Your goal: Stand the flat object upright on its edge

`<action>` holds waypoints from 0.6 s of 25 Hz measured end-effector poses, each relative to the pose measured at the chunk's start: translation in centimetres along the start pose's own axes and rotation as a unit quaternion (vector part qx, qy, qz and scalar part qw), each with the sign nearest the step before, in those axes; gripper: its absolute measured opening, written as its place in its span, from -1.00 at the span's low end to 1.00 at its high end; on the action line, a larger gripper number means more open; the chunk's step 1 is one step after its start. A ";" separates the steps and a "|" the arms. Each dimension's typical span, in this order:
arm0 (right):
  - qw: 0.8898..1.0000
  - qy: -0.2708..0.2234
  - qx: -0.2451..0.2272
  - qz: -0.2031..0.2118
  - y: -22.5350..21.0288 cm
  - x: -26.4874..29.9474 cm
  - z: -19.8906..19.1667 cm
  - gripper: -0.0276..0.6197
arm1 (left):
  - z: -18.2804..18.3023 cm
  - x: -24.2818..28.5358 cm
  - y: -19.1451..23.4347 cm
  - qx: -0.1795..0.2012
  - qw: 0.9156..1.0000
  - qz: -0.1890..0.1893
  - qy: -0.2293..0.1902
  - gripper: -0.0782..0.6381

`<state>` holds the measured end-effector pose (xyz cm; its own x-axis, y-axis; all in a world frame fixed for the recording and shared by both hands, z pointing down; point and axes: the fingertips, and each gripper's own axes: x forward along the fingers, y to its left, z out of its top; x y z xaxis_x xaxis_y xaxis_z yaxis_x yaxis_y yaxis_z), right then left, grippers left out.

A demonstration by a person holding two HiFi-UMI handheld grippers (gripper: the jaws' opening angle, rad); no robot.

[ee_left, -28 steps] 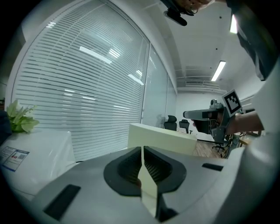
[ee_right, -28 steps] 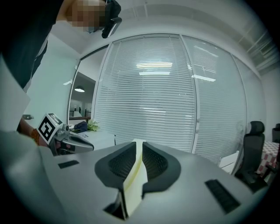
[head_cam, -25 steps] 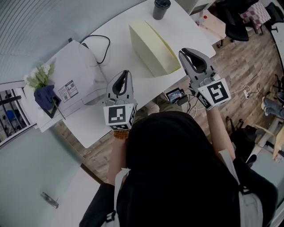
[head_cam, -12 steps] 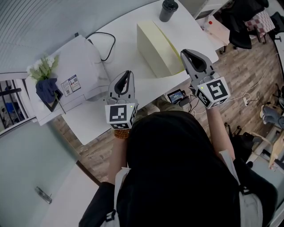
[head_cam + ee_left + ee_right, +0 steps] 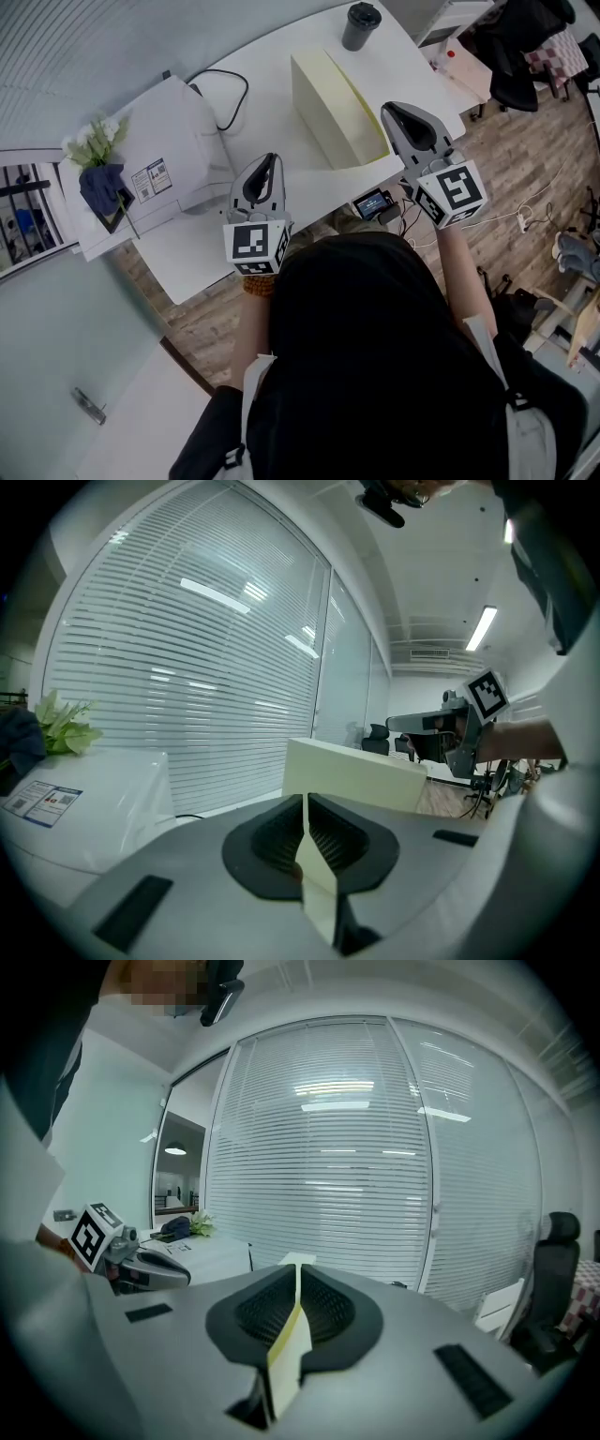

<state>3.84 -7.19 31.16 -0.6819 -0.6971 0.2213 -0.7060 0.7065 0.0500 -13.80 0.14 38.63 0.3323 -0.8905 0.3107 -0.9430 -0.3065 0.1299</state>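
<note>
The flat pale yellow object (image 5: pixel 337 108) stands upright on its long edge on the white table (image 5: pixel 272 122), and neither gripper touches it. It also shows in the left gripper view as a cream slab (image 5: pixel 356 775) ahead. My left gripper (image 5: pixel 267 159) hovers over the table's front edge, jaws shut and empty (image 5: pixel 305 803). My right gripper (image 5: pixel 398 111) sits just right of the object's near end. Its jaws are closing to a thin seam (image 5: pixel 298 1274) with nothing between them.
A white box in a plastic bag (image 5: pixel 164 150) lies at the table's left with a black cable (image 5: pixel 225 98) behind it. A dark cup (image 5: pixel 361 25) stands at the far end. Flowers (image 5: pixel 94 145) sit left. A small screen device (image 5: pixel 373 202) lies below the table edge.
The head view has shifted slightly. Both grippers stay near the table's front edge, and the yellow object stands as before.
</note>
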 end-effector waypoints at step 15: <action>1.000 -0.007 0.001 0.022 0.1 0.9 0.5 -0.87 | -0.2 0.7 0.1 0.003 1.000 0.002 0.010 -0.72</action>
<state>3.02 -7.79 30.91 -0.7146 -0.6675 0.2094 -0.6761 0.7358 0.0383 -13.65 -0.43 39.05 0.3280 -0.8855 0.3291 -0.9446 -0.3043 0.1228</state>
